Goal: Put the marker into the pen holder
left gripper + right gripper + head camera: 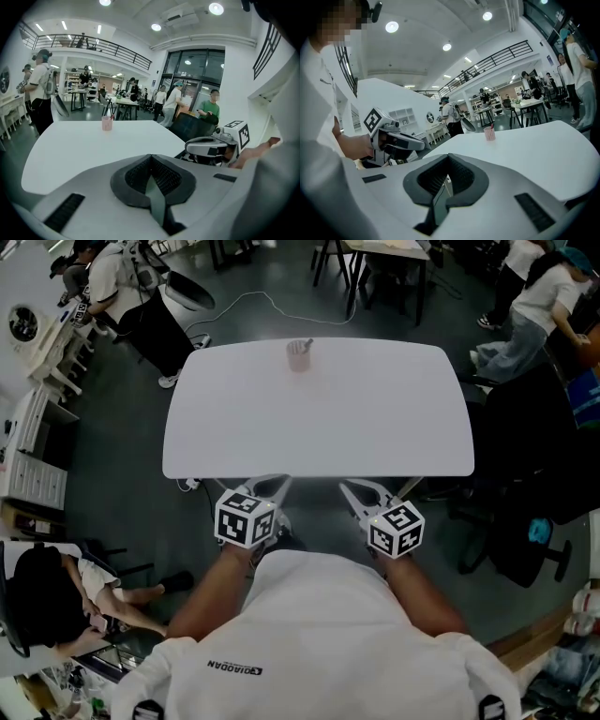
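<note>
A small pink pen holder (298, 356) stands upright near the far edge of the white table (375, 427), with a dark marker tip (307, 344) sticking out of its top. The holder also shows far off in the left gripper view (107, 123) and in the right gripper view (489, 134). Both grippers hover side by side just off the table's near edge, far from the holder. My left gripper (272, 486) is shut and holds nothing, its pads together (151, 161). My right gripper (359, 491) is likewise shut and holds nothing (446, 176).
A black office chair (525, 521) stands right of the table. People sit or stand at the far left (122, 287), far right (544, 306) and near left (56, 587). A white cable (253, 301) lies on the floor behind the table.
</note>
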A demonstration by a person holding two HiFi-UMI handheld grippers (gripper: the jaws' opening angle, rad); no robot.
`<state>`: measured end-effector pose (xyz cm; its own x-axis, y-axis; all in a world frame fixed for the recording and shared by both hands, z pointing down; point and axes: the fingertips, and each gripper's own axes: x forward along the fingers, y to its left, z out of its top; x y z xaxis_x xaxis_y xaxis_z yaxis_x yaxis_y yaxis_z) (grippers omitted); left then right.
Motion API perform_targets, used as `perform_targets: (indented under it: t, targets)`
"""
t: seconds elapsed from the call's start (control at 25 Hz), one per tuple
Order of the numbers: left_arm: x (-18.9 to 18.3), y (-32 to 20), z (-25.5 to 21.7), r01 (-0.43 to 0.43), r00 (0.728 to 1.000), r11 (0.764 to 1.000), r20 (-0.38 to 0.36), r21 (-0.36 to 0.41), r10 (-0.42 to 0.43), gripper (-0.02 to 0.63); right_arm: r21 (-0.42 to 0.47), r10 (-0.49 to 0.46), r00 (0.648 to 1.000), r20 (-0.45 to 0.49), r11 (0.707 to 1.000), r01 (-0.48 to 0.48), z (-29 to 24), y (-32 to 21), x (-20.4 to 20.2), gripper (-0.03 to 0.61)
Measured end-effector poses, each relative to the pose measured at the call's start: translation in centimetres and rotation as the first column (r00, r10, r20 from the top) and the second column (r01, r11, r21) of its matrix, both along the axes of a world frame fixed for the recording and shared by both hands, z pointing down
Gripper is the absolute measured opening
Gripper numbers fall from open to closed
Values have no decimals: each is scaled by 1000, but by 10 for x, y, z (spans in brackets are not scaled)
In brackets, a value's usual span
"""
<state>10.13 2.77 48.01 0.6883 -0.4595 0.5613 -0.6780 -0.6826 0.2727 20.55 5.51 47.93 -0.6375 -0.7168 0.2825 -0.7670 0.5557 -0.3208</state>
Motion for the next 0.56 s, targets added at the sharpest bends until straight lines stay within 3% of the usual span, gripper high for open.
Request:
perform_targets:
  t: [0.56]
  targets:
    - [-3, 1, 4, -1, 1000, 1000, 4, 5, 1, 26, 11, -26, 999, -39, 1000, 26, 2, 6, -6, 18]
